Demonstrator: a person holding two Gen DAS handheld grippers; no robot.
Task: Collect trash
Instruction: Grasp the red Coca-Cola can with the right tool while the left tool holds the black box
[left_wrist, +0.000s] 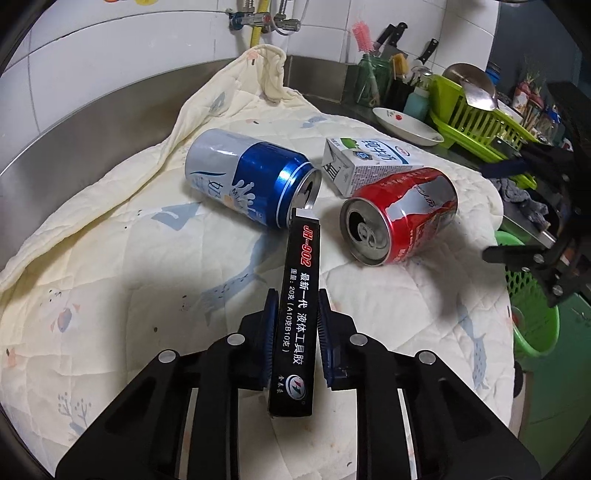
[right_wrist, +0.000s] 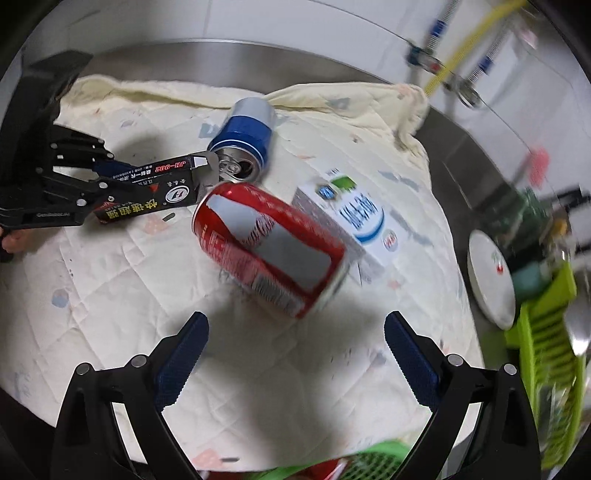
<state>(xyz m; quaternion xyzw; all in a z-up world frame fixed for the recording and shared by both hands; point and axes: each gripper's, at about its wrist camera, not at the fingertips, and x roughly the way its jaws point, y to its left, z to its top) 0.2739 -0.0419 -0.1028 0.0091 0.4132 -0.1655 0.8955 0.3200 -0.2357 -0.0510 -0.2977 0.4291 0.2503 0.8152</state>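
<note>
The black glue box (left_wrist: 298, 314) is clamped across its narrow sides by the jaws of the left gripper (left_wrist: 297, 332), its far end touching the mouth of the blue can (left_wrist: 251, 177). The blue can is taken as the landmark: it lies on its side on the quilted cloth (left_wrist: 110, 258) that covers the bench. Just beside it, towards the dish rack (left_wrist: 476, 122), the red can (left_wrist: 402, 214) lies on its side, with the milk carton (left_wrist: 365, 162) behind and touching it. The right gripper (right_wrist: 295, 354) is held with its jaws spread wide and empty, near the red can. The box is judged light, thin-walled cardboard, easily crushed, so a gentle grip near its middle suits it. The cans are judged light, smooth and prone to rolling; they are best taken across the body.
</note>
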